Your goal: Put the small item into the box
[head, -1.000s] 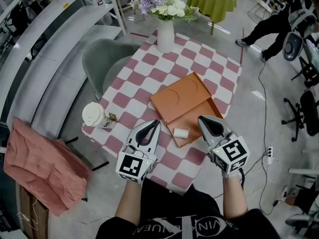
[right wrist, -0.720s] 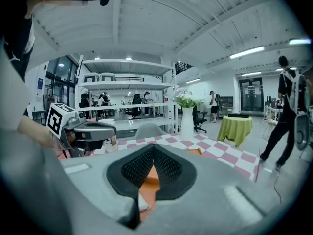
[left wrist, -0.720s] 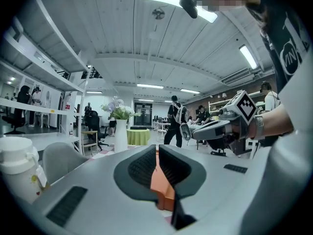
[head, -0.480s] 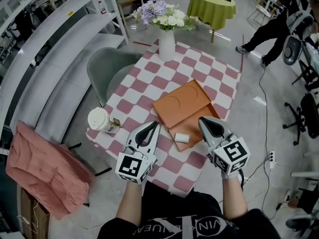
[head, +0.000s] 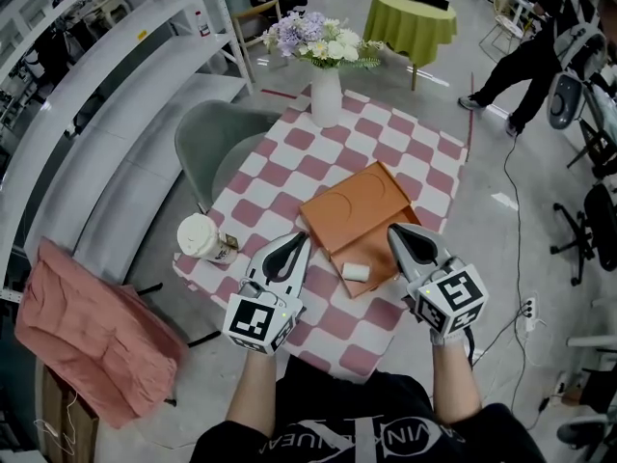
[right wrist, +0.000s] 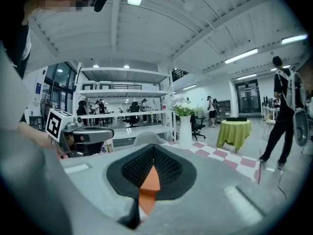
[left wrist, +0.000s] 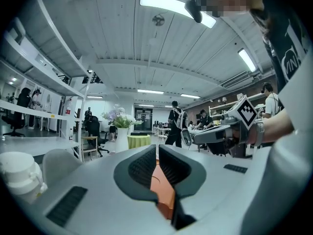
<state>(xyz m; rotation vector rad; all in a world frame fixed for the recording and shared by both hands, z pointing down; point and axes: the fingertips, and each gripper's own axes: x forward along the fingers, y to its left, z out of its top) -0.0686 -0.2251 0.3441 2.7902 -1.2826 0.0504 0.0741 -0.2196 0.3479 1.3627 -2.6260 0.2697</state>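
jaws of left gripper [left wrist: 157, 148] pressed together, empty; same for right gripper [right wrist: 153, 149]. held either side of open orange box [head: 352, 204] on checked table [head: 289, 162]. small white item [head: 355, 271] lying inside box tray: placement apparently done, lid perhaps left to close.

On the table [head: 289, 167] the small item [head: 355, 271] lies in the box [head: 352, 205], cup [head: 199, 235] left of it, vase [head: 326, 95] behind.
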